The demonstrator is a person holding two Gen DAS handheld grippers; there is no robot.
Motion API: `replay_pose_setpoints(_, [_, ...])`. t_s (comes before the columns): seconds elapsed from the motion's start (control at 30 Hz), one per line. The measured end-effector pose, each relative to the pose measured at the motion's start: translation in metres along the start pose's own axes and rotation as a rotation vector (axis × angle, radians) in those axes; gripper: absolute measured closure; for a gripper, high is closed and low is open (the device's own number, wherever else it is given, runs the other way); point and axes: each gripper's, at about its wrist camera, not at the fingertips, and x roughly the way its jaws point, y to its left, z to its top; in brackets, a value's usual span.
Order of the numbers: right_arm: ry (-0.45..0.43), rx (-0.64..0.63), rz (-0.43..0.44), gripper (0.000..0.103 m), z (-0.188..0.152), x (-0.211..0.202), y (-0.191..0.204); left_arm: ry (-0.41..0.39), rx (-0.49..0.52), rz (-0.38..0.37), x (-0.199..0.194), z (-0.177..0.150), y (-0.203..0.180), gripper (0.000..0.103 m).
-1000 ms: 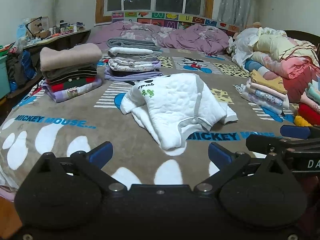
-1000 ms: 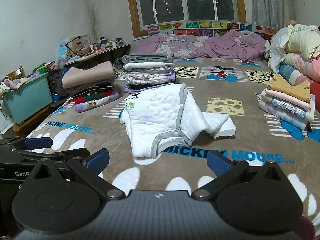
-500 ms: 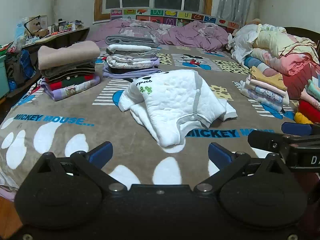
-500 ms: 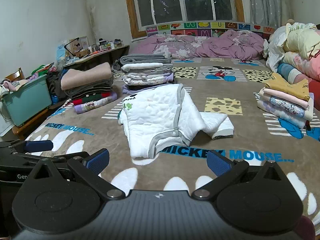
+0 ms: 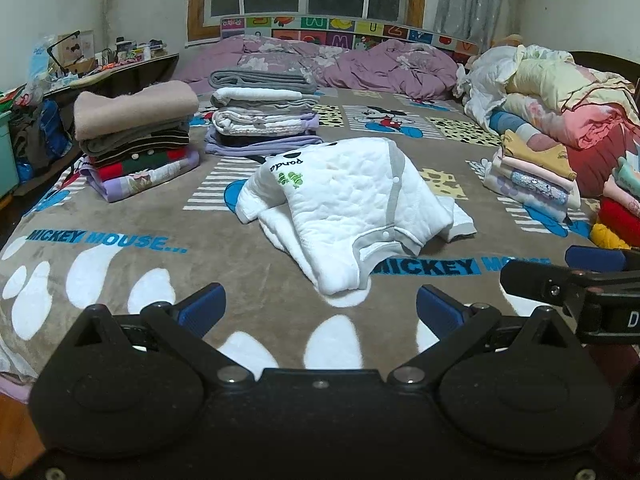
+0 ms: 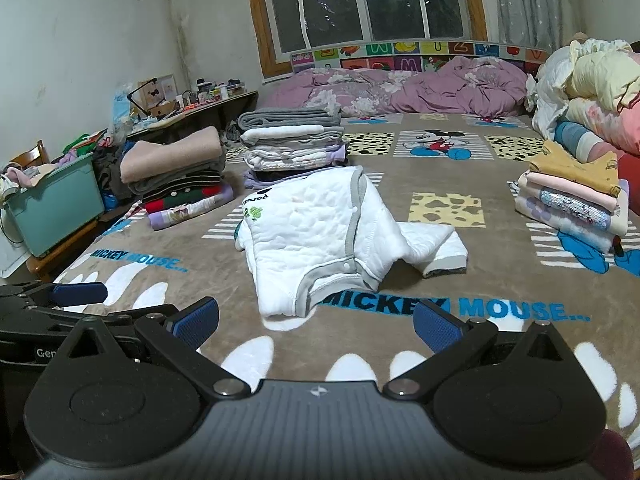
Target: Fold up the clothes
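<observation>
A white quilted baby garment [image 5: 352, 204] with grey trim and a green print lies crumpled in the middle of the bed; in the right wrist view the same garment [image 6: 316, 236] has one sleeve trailing to the right. My left gripper [image 5: 318, 310] is open just short of its near hem, nothing between the blue pads. My right gripper [image 6: 316, 322] is open too, hovering before the hem. The right gripper's fingers [image 5: 568, 276] show at the right edge of the left wrist view. The left gripper's fingers [image 6: 76, 294] show at the left edge of the right wrist view.
A brown Mickey Mouse blanket [image 5: 132, 248] covers the bed. Folded stacks stand at the back left [image 5: 136, 140], back centre [image 5: 262, 116] and right [image 5: 532, 176]. Unfolded clothes pile up at far right [image 5: 560, 92]. A teal bin [image 6: 52, 204] sits beside the bed.
Both grippers have tilted or drawn slightly so the garment sits a little higher and nearer in view. Neither has touched it; both stay open.
</observation>
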Motion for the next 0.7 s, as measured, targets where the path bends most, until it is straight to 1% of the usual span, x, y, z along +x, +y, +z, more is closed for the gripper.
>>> replay_pose_setpoints(0.47, [0.0, 0.016, 0.009, 0.0, -0.0009, 0.0001, -0.0058, -0.007, 0.013, -0.003, 0.0009, 0.0008, -0.0039, 0.0])
replay_pose_setpoints(0.67, [-0.004, 0.03, 0.018, 0.0, -0.0008, 0.0016, -0.0095, 0.0, 0.025, 0.004, 0.0074, 0.0019, -0.0057, 0.0])
replay_pose_setpoints(0.7, [-0.005, 0.032, 0.02, 0.0, -0.0009, 0.0021, -0.0103, -0.005, 0.031, -0.005, 0.0086, 0.0016, -0.0054, 0.0])
